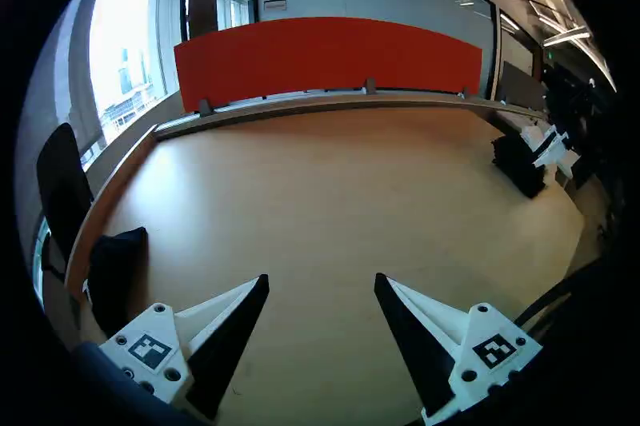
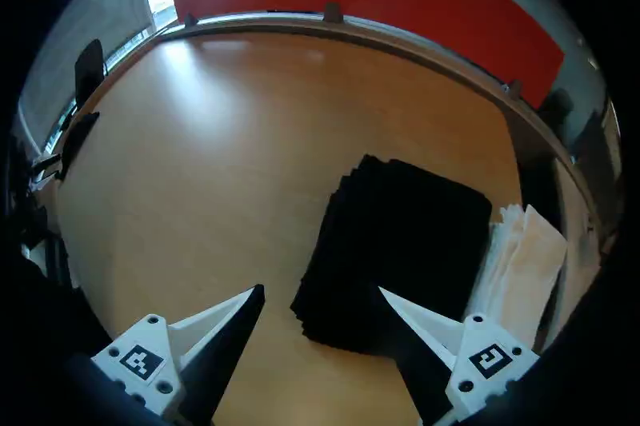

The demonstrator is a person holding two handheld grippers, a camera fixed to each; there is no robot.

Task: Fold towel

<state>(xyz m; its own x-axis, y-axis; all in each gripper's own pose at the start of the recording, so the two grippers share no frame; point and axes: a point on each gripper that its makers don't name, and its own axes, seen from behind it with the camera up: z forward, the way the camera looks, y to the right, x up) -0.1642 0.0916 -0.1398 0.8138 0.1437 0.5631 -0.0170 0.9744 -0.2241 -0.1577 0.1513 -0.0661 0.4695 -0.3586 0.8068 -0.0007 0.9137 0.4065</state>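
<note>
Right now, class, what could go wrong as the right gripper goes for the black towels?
The black towel stack has many layers, so the open right gripper may pinch several at once. The white towels lie right beside it near the table edge; dragging the stack could nudge them off.

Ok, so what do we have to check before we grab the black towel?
1. Right gripper open: ok, its jaws stand wide apart with nothing held.
2. Left gripper open: ok, jaws apart, nothing held.
3. Black towel near the right gripper: ok, it lies just ahead of the fingers.
4. One towel or a pile: cannot tell, its near edge looks layered.
5. White towels out of the way: cannot tell, they lie right beside the black towel and may touch it.
6. Room to fold: ok, the table is bare wood ahead of the left gripper.
</note>
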